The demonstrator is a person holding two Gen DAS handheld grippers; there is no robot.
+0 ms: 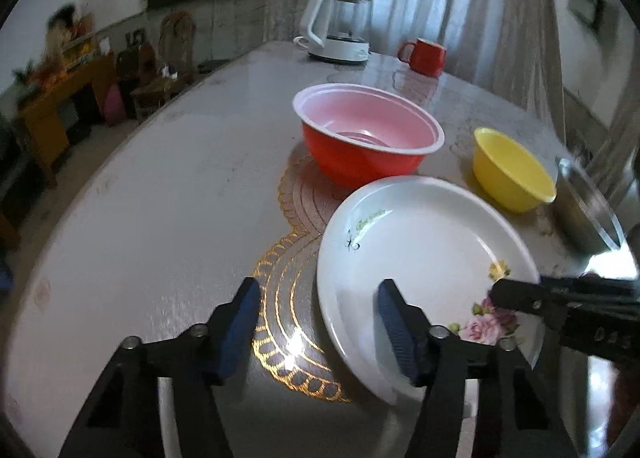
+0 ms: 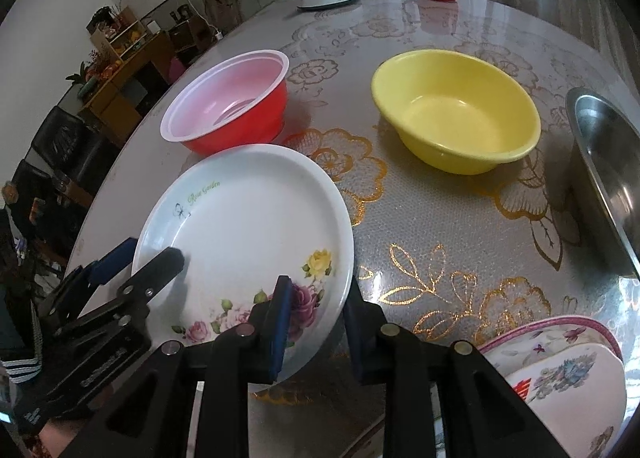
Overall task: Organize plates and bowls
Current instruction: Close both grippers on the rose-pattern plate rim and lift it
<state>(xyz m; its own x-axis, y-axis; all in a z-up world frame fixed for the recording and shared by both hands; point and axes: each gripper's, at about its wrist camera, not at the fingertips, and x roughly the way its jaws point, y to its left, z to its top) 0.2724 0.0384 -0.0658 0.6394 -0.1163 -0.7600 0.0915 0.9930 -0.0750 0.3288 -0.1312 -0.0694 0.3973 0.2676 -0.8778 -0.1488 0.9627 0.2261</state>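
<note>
- Right gripper (image 2: 314,322) clamped on near rim of white floral plate (image 2: 244,226), plate tilted off the table (image 2: 440,226)
- Left gripper (image 1: 316,322) half open, straddling plate's left rim, pads not pressing
- Red bowl (image 1: 366,134) just beyond the plate, yellow bowl (image 2: 456,110) ahead of right gripper, steel bowl (image 2: 608,170) far right
- Patterned dish (image 2: 560,370) beside right gripper's right finger
</note>
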